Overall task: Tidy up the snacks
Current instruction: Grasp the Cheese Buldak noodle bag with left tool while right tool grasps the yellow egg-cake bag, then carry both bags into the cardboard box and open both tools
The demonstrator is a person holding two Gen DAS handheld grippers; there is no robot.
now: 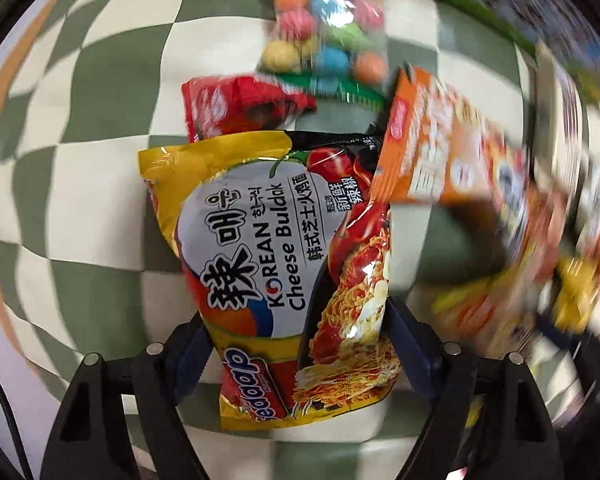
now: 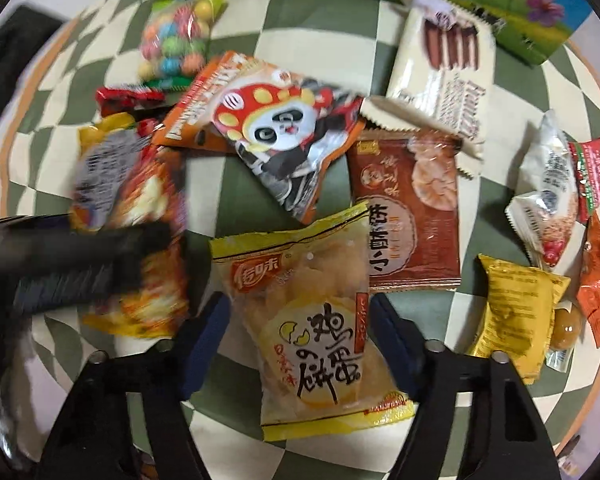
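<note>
My left gripper [image 1: 300, 344] has its fingers closed on the Cheese Buldak noodle packet [image 1: 284, 264], holding it by the near end, above the checked cloth on the counter [image 1: 80, 208]. My right gripper [image 2: 300, 344] has the yellow egg cracker bag [image 2: 320, 320] between its fingers; they press on both sides, so I judge it is gripped.

What can go wrong — both packets are slippery film full of air, and I hold each only at one edge. With a quick swing the packet may slide out or twist. The noodle packet is close to the orange panda packet [image 2: 276, 132], so it can push the pile. Too much squeeze would break the crackers.

I count on the cloth: one bag of coloured balls [image 2: 176, 40], one small red packet [image 2: 124, 98], one white wafer packet [image 2: 444, 80], one brown prawn cracker packet [image 2: 412, 208], one small yellow packet [image 2: 516, 312], one panda packet. The far-right small ones are too crowded to count surely.
</note>
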